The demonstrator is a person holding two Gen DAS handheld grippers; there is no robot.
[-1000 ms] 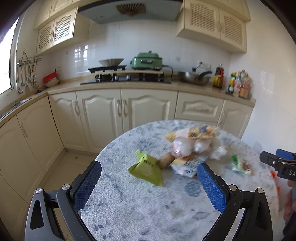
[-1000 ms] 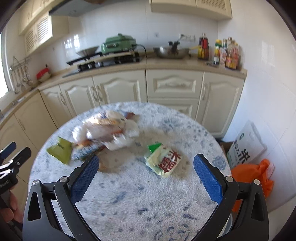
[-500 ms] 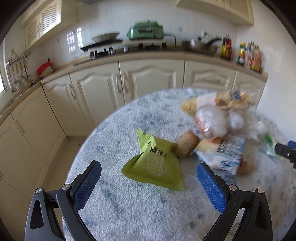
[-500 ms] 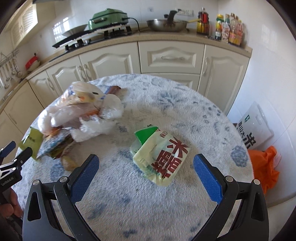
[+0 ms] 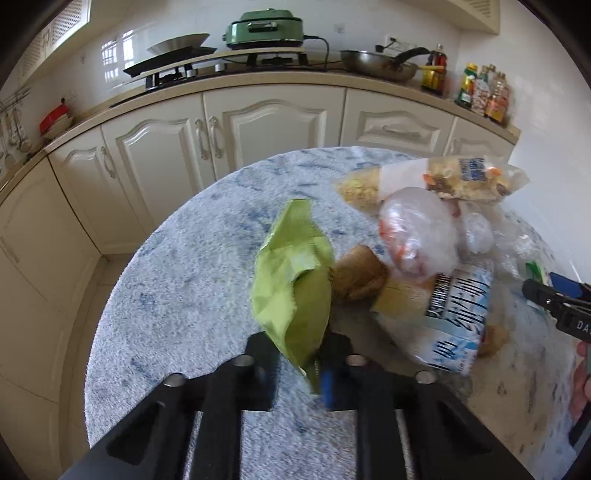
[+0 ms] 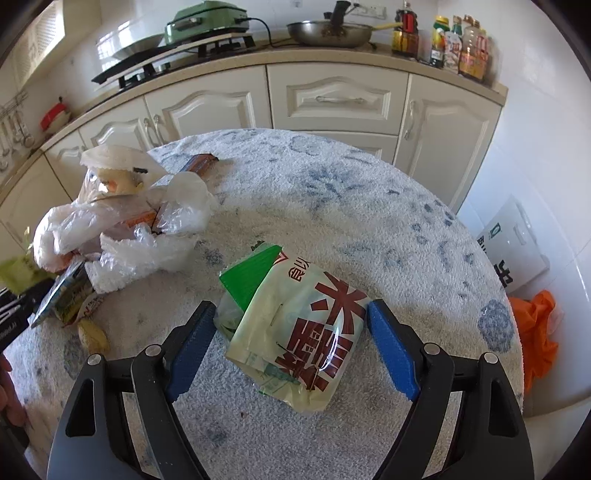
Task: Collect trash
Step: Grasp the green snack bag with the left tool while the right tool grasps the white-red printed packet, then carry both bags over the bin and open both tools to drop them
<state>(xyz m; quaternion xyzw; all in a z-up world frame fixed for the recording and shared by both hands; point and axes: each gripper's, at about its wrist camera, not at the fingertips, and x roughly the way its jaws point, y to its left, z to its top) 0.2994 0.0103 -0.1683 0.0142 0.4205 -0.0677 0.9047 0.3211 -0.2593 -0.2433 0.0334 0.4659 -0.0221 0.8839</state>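
My left gripper [image 5: 301, 354] is shut on a crumpled green wrapper [image 5: 293, 284], which stands up from the jaws over the round table [image 5: 177, 280]. Beside it lies a pile of trash: clear plastic bags [image 5: 421, 232], a brown lump [image 5: 360, 278] and a white-blue packet [image 5: 454, 317]. My right gripper [image 6: 291, 325] is open, its blue pads on either side of a pale green packet with red characters [image 6: 295, 328] that lies on the table [image 6: 332, 206]. The plastic bag pile [image 6: 125, 225] sits to its left.
Cream kitchen cabinets [image 5: 258, 125] and a counter with a stove, a green cooker [image 5: 267, 26] and a pan [image 6: 328, 33] stand behind the table. An orange bag [image 6: 537, 332] and a white sack [image 6: 513, 247] lie on the floor to the right.
My left gripper moved in and shut on the green wrapper, lifting it on end. My right gripper moved forward and narrowed around the green-and-red packet.
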